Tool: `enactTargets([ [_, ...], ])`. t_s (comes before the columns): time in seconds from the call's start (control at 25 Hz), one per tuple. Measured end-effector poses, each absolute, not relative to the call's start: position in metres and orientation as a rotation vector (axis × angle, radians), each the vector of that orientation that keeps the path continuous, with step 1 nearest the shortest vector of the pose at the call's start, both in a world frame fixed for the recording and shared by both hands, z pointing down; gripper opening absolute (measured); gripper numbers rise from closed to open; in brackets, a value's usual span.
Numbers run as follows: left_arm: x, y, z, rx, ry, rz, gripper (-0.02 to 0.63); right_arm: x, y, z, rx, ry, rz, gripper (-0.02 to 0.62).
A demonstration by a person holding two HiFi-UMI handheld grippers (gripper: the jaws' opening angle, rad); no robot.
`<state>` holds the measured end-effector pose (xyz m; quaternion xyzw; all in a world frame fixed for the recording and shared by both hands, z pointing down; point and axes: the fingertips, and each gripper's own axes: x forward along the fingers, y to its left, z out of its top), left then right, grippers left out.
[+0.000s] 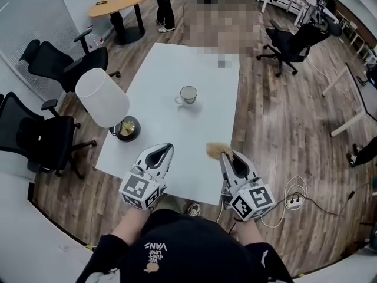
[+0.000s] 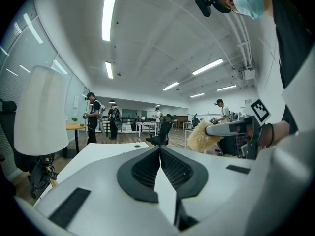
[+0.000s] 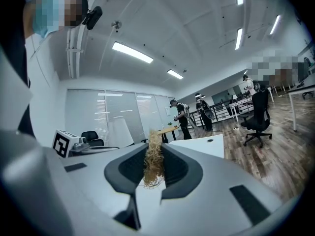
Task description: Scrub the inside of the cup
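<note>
Toward the middle of the white tabletop (image 1: 177, 164) stands the cup (image 1: 188, 94), upright, well apart from both grippers. Over the near edge, the right gripper (image 1: 227, 154) pinches a straw-coloured scrubber (image 1: 217, 150) in its jaws; the left gripper (image 1: 167, 148) beside it has jaws pressed together, empty.

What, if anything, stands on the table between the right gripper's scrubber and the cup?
Nothing visible: only bare white table lies between the scrubber clamped in the right gripper and the cup. The lamp stands off to the left.
</note>
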<state>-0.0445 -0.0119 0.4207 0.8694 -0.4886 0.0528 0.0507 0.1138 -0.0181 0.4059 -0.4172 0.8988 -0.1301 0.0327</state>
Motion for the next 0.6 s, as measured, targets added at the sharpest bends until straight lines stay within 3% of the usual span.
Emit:
enactTargets([
  [0.6,-0.063,-0.119,0.431,2.713,-1.429,0.149,0.011,0.090,-0.094,0.408,-1.388,2.714,-0.428,0.071],
])
